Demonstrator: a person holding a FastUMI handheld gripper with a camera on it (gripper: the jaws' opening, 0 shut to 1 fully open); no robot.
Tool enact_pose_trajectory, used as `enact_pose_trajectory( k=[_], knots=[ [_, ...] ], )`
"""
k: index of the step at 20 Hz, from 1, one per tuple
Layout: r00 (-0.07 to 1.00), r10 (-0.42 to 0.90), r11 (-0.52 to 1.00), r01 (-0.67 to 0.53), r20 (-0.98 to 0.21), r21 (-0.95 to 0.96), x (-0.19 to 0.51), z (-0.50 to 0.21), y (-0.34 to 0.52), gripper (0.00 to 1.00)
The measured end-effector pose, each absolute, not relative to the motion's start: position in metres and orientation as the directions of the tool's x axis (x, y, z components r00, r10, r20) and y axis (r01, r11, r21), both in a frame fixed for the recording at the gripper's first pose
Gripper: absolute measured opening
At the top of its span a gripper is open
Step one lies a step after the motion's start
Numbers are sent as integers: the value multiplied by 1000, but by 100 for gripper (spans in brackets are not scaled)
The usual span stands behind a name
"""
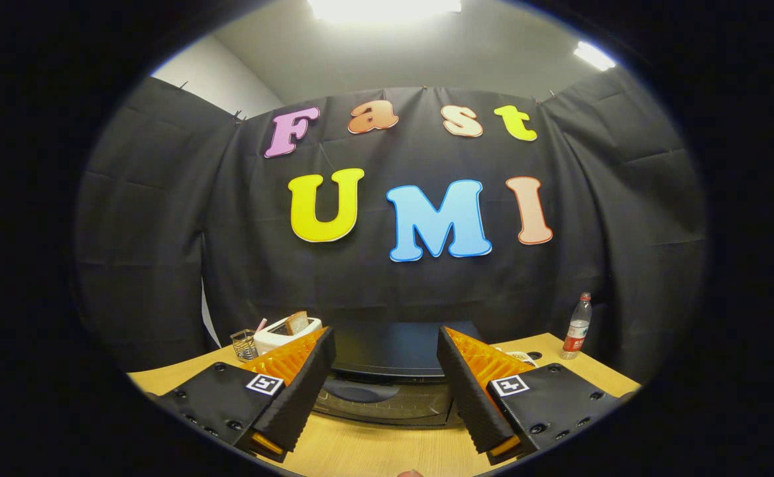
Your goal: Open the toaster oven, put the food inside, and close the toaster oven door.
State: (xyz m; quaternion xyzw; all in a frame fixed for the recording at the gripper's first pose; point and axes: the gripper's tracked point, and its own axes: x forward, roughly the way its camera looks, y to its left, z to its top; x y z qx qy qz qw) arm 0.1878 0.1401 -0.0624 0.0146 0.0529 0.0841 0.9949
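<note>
A black toaster oven [387,371] sits on the wooden table [367,450], straight ahead of and just beyond my fingers. Its top faces me and its glass door [380,401] looks shut. My gripper [385,341] is open, held above the table in front of the oven, with the oven showing in the gap between the two fingers and nothing held. A white toaster [281,331] with a slice of bread [296,322] standing in its slot is on the table left of the oven, behind the left finger.
A small wire basket [244,344] stands at the table's back left beside the white toaster. A plastic bottle with a red label [577,328] stands at the back right. A small white dish [521,358] peeks out behind the right finger.
</note>
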Motion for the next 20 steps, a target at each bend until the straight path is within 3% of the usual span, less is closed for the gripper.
enact_pose_trajectory(
  k=[17, 20],
  knots=[
    [949, 130, 990, -140, -286, -14, 253, -166, 183, 98],
    [961, 104, 988, -128, -258, -81, 255, -168, 184, 97]
  ],
)
